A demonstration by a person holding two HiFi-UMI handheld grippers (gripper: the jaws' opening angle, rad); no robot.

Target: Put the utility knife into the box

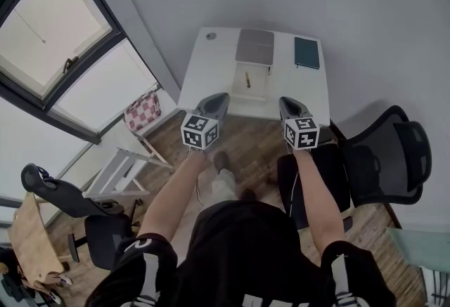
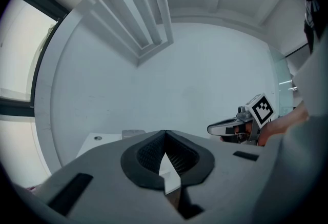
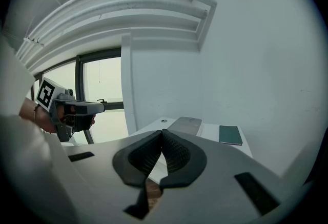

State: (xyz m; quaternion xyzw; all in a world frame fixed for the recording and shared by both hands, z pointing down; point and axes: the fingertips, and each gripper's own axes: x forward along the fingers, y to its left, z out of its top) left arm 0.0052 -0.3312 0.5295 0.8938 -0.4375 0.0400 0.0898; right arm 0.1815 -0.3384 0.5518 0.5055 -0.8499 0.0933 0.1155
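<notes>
A white table (image 1: 211, 67) stands against the wall ahead of me. On it is an open white box (image 1: 251, 91) with its grey lid (image 1: 254, 47) raised behind it. A small yellow-and-dark utility knife (image 1: 247, 79) lies on the box's white surface; whether it sits inside I cannot tell. My left gripper (image 1: 219, 99) and right gripper (image 1: 287, 102) hover short of the table's near edge, both shut and empty. The left gripper view shows its jaws (image 2: 164, 133) closed. The right gripper view shows the same for its jaws (image 3: 162, 131), with the lid (image 3: 185, 124) beyond.
A dark green notebook (image 1: 306, 53) lies at the table's right and a small round object (image 1: 211, 36) at its back left. A black office chair (image 1: 383, 158) stands to my right, another (image 1: 77, 200) at lower left. A white stool with a checked cushion (image 1: 143, 114) is by the window.
</notes>
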